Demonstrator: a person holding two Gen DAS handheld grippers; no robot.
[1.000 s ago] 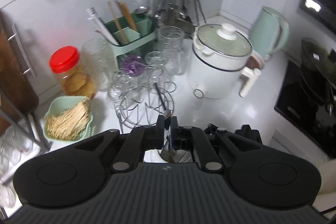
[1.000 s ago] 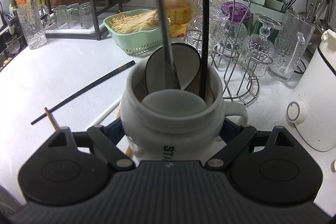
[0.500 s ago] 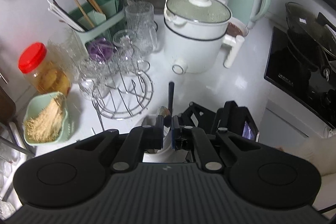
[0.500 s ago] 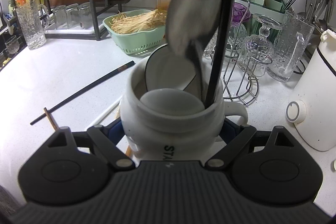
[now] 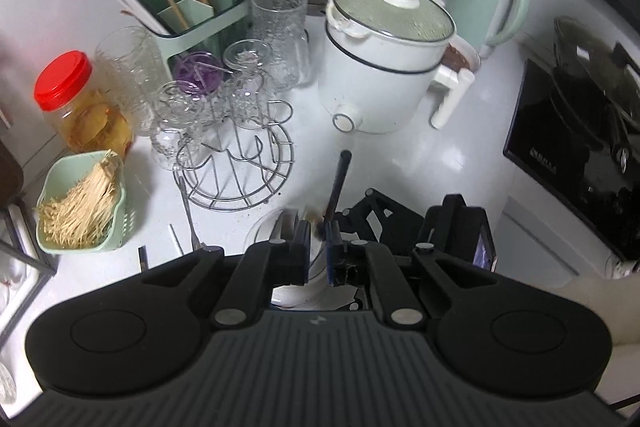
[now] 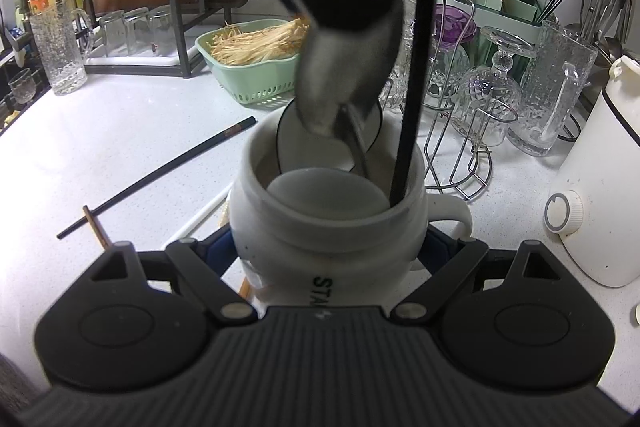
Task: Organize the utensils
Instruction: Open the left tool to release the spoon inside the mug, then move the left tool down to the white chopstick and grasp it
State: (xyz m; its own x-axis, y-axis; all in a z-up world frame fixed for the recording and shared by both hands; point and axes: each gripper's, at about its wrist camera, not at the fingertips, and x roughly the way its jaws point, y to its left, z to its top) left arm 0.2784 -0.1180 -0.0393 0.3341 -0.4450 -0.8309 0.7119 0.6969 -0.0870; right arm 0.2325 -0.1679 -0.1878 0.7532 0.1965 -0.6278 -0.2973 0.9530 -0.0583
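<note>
Place: home kitchen
Evidence: white electric cooking pot (image 5: 384, 67) at twelve o'clock; black induction hob (image 5: 572, 163) at three; green plastic utensil caddy (image 5: 192, 15) at eleven

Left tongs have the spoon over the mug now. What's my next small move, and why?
Probably open the left tongs and let the metal spoon drop. Its handle already reaches down inside the white mug, beside the black chopstick, and the right tongs clamp the mug's sides, so it should stay steady.
</note>
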